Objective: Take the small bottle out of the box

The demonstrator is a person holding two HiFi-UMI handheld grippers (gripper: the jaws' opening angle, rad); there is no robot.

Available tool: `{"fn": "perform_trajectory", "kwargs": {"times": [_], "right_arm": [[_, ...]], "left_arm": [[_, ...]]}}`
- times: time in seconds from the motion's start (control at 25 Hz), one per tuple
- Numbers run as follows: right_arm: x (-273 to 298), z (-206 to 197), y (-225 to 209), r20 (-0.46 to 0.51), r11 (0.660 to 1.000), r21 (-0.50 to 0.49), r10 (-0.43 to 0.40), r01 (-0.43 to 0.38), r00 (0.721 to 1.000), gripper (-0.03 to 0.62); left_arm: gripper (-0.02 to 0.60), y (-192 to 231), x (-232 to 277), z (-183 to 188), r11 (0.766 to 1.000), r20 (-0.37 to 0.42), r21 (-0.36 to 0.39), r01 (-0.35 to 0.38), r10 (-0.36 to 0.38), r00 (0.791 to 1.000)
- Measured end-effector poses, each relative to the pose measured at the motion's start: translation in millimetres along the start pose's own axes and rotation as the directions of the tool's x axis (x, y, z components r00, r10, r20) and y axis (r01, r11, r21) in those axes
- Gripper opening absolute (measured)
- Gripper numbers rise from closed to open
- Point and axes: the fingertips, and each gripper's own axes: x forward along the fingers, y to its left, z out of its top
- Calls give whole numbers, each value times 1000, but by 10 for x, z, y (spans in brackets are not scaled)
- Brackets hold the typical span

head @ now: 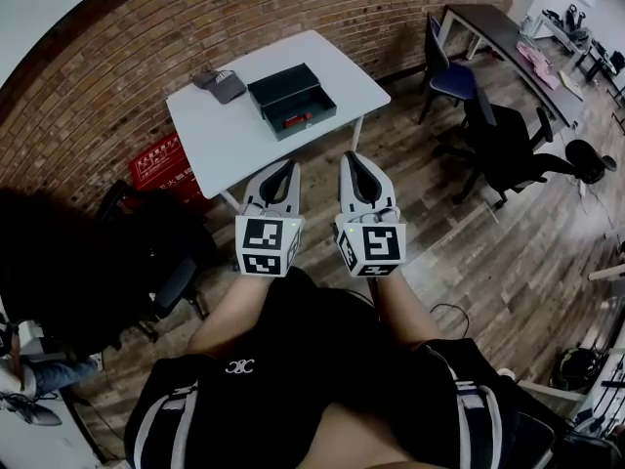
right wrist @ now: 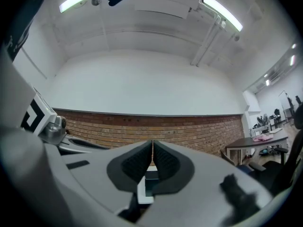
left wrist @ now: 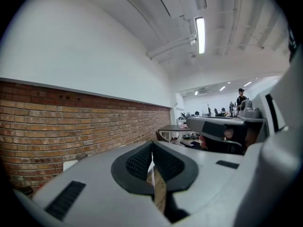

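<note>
Head view: the person stands well apart from the work surface, forearms drawn in at the waist. The left gripper (head: 288,167) and right gripper (head: 350,156) are carried side by side, level, and aimed forward. This reads as a ready posture, with neither tool yet within reach of anything.

Both gripper views show the ribbed pads pressed together along their length. Each tool is fully closed and grips nothing. The jaws will have to be opened before any pick-up.

Farther out stands a white table (head: 210,130), set against a brick wall (head: 117,57). A dark green box (head: 278,86) sits open near the table's middle, so its contents are accessible from above. A flat dark grey pouch (head: 221,84) lies just beside it. A red crate (head: 161,164) sits on the floor below.

The small bottle (head: 296,119) lies on its side inside the box. It appears as a short red shape; cap and label are too small to make out.
</note>
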Motion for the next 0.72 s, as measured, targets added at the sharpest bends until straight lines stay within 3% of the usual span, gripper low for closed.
{"fn": "perform_trajectory", "kwargs": {"times": [0.32, 0.72], "right_arm": [[117, -129, -120, -15, 1000, 8, 3, -3, 1000, 31], [696, -337, -155, -44, 999, -8, 44, -45, 998, 31]], "left_arm": [[14, -23, 204, -95, 1000, -12, 0, 13, -13, 1000], [14, 378, 654, -224, 999, -17, -41, -13, 12, 1000]]}}
